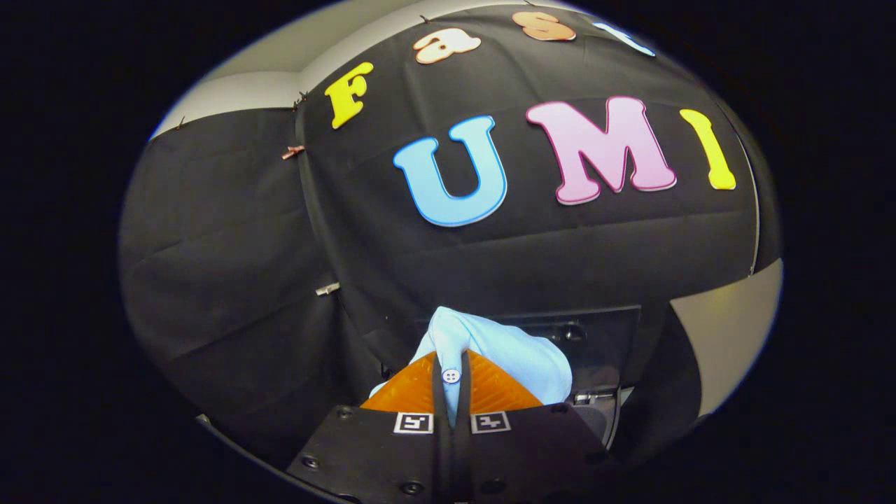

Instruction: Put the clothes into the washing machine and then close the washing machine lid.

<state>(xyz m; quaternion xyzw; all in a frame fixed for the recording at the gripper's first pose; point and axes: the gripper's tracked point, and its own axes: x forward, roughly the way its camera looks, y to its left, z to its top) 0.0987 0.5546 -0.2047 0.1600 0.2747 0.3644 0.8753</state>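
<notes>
While the light blue garment (pixel 511 350) (button visible) is clamped between the closed fingers of the gripper (pixel 451 381), apparently above the washing machine (pixel 602 336), hanging fabric could be snagged on the opening's rim.

Soft matt cloth garment (pixel 514 353) with glossy plastic button (pixel 451 376); tool (pixel 451 392) pads ribbed.

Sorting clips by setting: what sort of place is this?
Likely a cloth-walled recording booth, not a home laundry: black cloth wall behind, a dark appliance beyond the tool, which is shut on a light blue buttoned garment.
</notes>
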